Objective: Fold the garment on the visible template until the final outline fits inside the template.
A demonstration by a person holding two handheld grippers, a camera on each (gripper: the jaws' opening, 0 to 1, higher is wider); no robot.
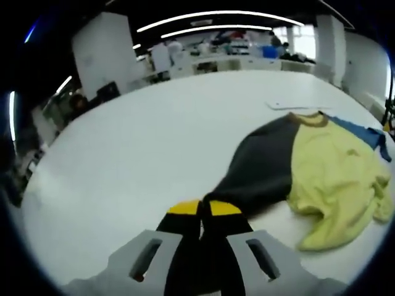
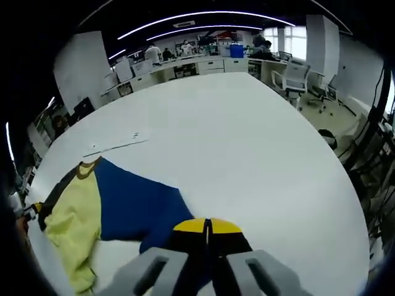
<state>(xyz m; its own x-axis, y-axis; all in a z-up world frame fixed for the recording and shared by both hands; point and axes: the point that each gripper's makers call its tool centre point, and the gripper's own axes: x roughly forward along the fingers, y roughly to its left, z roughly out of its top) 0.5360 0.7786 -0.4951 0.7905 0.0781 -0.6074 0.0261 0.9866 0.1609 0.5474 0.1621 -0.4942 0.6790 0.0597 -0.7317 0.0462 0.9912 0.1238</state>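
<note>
Garment (image 1: 308, 179): soft, limp, light; best taken at sleeve ends. My left gripper (image 1: 202, 209) pinches the dark sleeve (image 1: 259, 166). My right gripper (image 2: 207, 227) pinches the blue sleeve (image 2: 139, 206).

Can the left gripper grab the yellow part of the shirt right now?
Probably not right away. The left gripper looks shut on the dark grey sleeve of the shirt, so it is busy. The yellow part lies farther off on the white table; nothing blocks the way.

White table (image 1: 154, 142), office chair (image 2: 296, 77)
</note>
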